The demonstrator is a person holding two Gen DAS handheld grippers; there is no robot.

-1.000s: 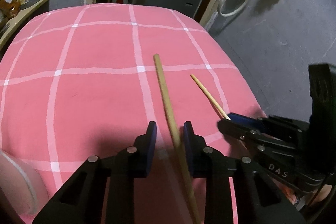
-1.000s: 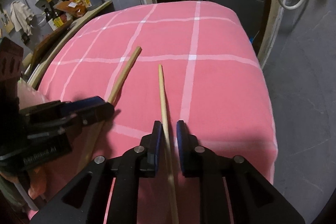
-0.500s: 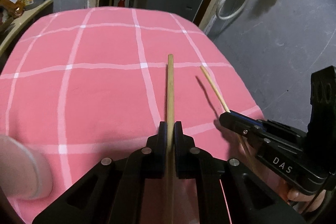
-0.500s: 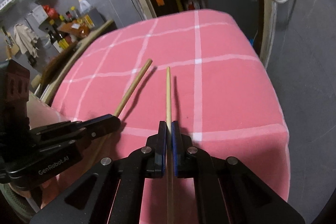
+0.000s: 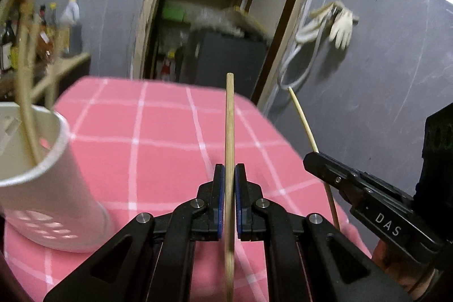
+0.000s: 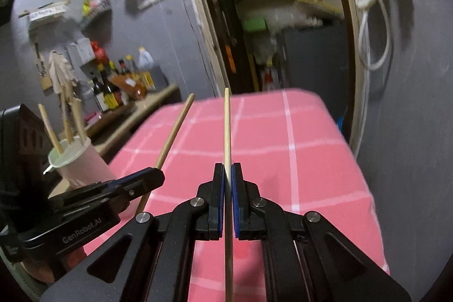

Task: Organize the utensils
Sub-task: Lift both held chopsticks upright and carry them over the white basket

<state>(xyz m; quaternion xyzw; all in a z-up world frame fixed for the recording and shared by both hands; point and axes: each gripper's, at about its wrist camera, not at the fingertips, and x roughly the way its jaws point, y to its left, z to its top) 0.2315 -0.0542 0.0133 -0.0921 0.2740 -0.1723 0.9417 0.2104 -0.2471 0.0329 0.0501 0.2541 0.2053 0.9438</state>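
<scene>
My left gripper [image 5: 229, 171] is shut on a thick wooden stick [image 5: 229, 120] and holds it above the pink checked table [image 5: 158, 149]. My right gripper [image 6: 228, 170] is shut on a thinner wooden stick [image 6: 227, 126], also lifted off the cloth. Each gripper shows in the other's view: the right gripper [image 5: 308, 157] with its thin stick [image 5: 301, 118], and the left gripper [image 6: 160, 174] with its thick stick [image 6: 175, 132]. A white utensil cup [image 5: 42, 177] holding several wooden sticks stands at the left; it also shows in the right wrist view [image 6: 76, 160].
The table's far edge [image 5: 170, 82] meets a doorway with a dark cabinet [image 5: 229, 55]. A shelf with bottles [image 6: 119, 92] runs along the left wall. A white glove and hose [image 5: 339, 27] hang on the grey wall at right.
Both grippers closed on their sticks and lifted them off the cloth, tilting upward. The white cup has come into view at the left.
</scene>
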